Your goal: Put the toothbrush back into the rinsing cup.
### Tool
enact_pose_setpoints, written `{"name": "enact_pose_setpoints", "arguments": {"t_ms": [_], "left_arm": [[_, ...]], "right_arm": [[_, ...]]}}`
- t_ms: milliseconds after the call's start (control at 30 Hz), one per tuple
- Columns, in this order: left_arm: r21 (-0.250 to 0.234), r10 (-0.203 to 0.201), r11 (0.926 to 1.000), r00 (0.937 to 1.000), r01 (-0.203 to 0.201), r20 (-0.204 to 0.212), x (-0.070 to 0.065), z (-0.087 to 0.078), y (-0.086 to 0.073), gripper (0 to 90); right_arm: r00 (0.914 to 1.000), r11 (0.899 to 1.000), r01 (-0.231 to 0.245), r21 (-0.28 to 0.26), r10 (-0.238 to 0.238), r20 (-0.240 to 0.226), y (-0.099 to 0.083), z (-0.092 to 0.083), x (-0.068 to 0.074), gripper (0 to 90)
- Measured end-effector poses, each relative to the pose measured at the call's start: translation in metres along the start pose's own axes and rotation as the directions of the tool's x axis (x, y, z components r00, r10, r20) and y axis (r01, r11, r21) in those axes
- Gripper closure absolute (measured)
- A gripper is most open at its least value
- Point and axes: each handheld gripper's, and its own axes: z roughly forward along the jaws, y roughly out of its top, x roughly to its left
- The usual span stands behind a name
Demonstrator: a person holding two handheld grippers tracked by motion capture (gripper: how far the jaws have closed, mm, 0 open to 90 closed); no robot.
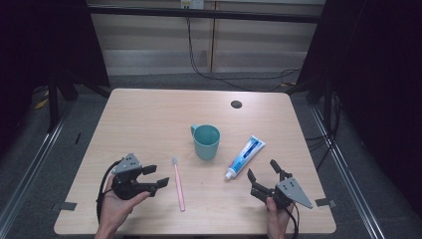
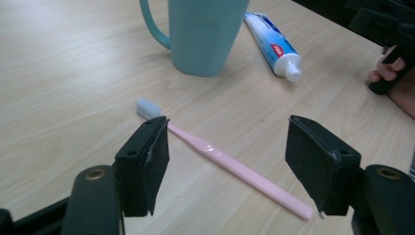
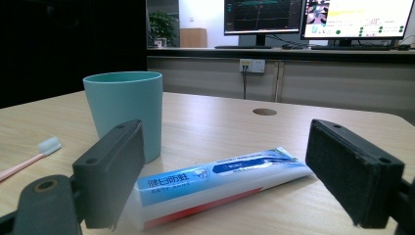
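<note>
A pink toothbrush point(image 1: 178, 181) with a white head lies flat on the table, just right of my left gripper point(image 1: 155, 176). That gripper is open, and in the left gripper view the toothbrush point(image 2: 230, 166) lies beyond the gap between its jaws. A teal cup point(image 1: 206, 141) stands upright mid-table. A white and blue toothpaste tube point(image 1: 245, 156) lies right of the cup, cap toward me. My right gripper point(image 1: 263, 170) is open, close to the tube's cap end; the tube point(image 3: 220, 181) sits just ahead of its jaws, untouched.
A round cable hole point(image 1: 236, 104) sits near the table's far edge. Monitors point(image 3: 313, 17) stand on a desk beyond the table. Bare wood lies to the left of the cup and along the far half of the table point(image 1: 149, 114).
</note>
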Motion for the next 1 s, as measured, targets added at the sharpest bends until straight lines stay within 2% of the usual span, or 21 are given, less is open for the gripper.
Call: {"name": "enact_pose_setpoints", "arguments": {"t_ms": [33, 67, 100, 133, 167, 233, 300, 333, 367, 400, 433, 467, 567, 667, 733, 767, 833, 867, 900, 933, 1000], "left_arm": [[0.0, 0.0, 1.0, 1.0, 0.0, 0.0, 0.0, 0.0, 0.0, 33.3], [0.032, -0.031, 0.999, 0.9994, 0.03, 0.019, 0.001, 0.002, 0.004, 33.1], [0.05, -0.046, 0.9977, 0.9988, 0.045, 0.014, 0.002, 0.003, 0.007, 33.1], [0.05, -0.046, 0.9977, 0.9988, 0.045, 0.014, 0.002, 0.003, 0.007, 33.2], [0.07, -0.054, 0.9961, 0.9984, 0.052, 0.017, 0.003, 0.005, 0.009, 33.2], [0.102, -0.076, 0.992, 0.997, 0.074, 0.014, 0.004, 0.007, 0.012, 33.9], [0.13, -0.077, 0.9886, 0.997, 0.075, 0.007, 0.006, 0.009, 0.015, 34.6], [0.145, -0.096, 0.985, 0.9954, 0.093, 0.008, 0.007, 0.011, 0.017, 35.8], [0.145, -0.096, 0.985, 0.9954, 0.093, 0.008, 0.007, 0.011, 0.017, 36.7], [0.165, -0.11, 0.98, 0.9938, 0.112, -0.017, 0.009, 0.012, 0.02, 37.7], [0.176, -0.113, 0.9775, 0.9933, 0.116, -0.025, 0.01, 0.013, 0.021, 38.5], [0.176, -0.113, 0.9775, 0.9933, 0.116, -0.025, 0.01, 0.013, 0.021, 39.4], [0.206, -0.132, 0.9694, 0.991, 0.134, -0.025, 0.012, 0.015, 0.027, 41.1], [0.25, -0.138, 0.9579, 0.9901, 0.14, -0.029, 0.013, 0.016, 0.033, 42.0], [0.294, -0.149, 0.9435, 0.9882, 0.153, -0.037, 0.014, 0.019, 0.039, 41.5], [0.294, -0.149, 0.9435, 0.9882, 0.153, -0.037, 0.014, 0.019, 0.039, 40.0], [0.316, -0.156, 0.9352, 0.987, 0.16, -0.04, 0.015, 0.022, 0.041, 39.7], [0.356, -0.166, 0.9184, 0.9848, 0.173, -0.05, 0.017, 0.025, 0.044, 39.3], [0.356, -0.166, 0.9184, 0.9848, 0.173, -0.05, 0.017, 0.025, 0.044, 38.1], [0.367, -0.172, 0.9126, 0.9834, 0.181, -0.059, 0.016, 0.026, 0.044, 38.1], [0.405, -0.167, 0.8962, 0.9834, 0.181, -0.07, 0.016, 0.029, 0.049, 37.1]], "right_arm": [[1.0, 1.0, 0.0, 0.0, 0.0, 0.0, 0.0, 0.0, 0.0, 14.2], [1.0, 1.0, -0.001, 0.002, 0.001, 0.003, 0.0, 0.0, 0.0, 14.2], [1.0, 1.0, -0.001, 0.002, 0.001, 0.003, 0.0, 0.0, 0.0, 14.2], [1.0, 1.0, -0.001, 0.002, 0.001, 0.003, 0.0, 0.0, 0.0, 14.2], [1.0, 1.0, -0.001, 0.001, 0.001, 0.002, 0.0, 0.0, 0.0, 14.2], [1.0, 1.0, -0.003, 0.002, 0.003, 0.002, 0.0, 0.0, 0.0, 14.2], [1.0, 1.0, -0.003, 0.002, 0.003, 0.002, 0.0, 0.0, 0.0, 14.2], [1.0, 1.0, -0.004, 0.002, 0.004, 0.004, 0.0, 0.0, 0.0, 14.2], [1.0, 1.0, -0.004, 0.002, 0.004, 0.004, 0.0, 0.0, 0.0, 14.2], [1.0, 1.0, -0.008, 0.001, 0.008, 0.003, 0.0, 0.0, 0.0, 14.2], [1.0, 1.0, -0.008, 0.001, 0.008, 0.003, 0.0, 0.0, 0.0, 14.2], [1.0, 1.0, -0.008, 0.001, 0.008, 0.003, 0.0, 0.0, 0.0, 14.2], [1.0, 1.0, 0.0, 0.0, 0.0, 0.009, 0.0, 0.0, 0.0, 14.2], [1.0, 1.0, -0.004, 0.002, 0.004, 0.007, 0.0, 0.0, 0.0, 14.2], [1.0, 1.0, -0.002, 0.001, 0.002, 0.007, 0.0, 0.0, 0.0, 14.2], [1.0, 1.0, -0.002, 0.001, 0.002, 0.007, 0.0, 0.0, 0.0, 14.2], [1.0, 1.0, -0.001, 0.001, 0.001, 0.007, 0.0, 0.0, 0.0, 14.2], [1.0, 1.0, 0.0, 0.0, 0.0, 0.006, 0.0, 0.0, 0.0, 14.2], [1.0, 1.0, 0.0, 0.0, 0.0, 0.006, 0.0, 0.0, 0.0, 14.2], [1.0, 1.0, 0.0, 0.0, 0.0, 0.006, 0.0, 0.0, 0.0, 14.2], [1.0, 1.0, -0.001, 0.001, 0.001, 0.003, 0.0, 0.0, 0.0, 14.7]]}}
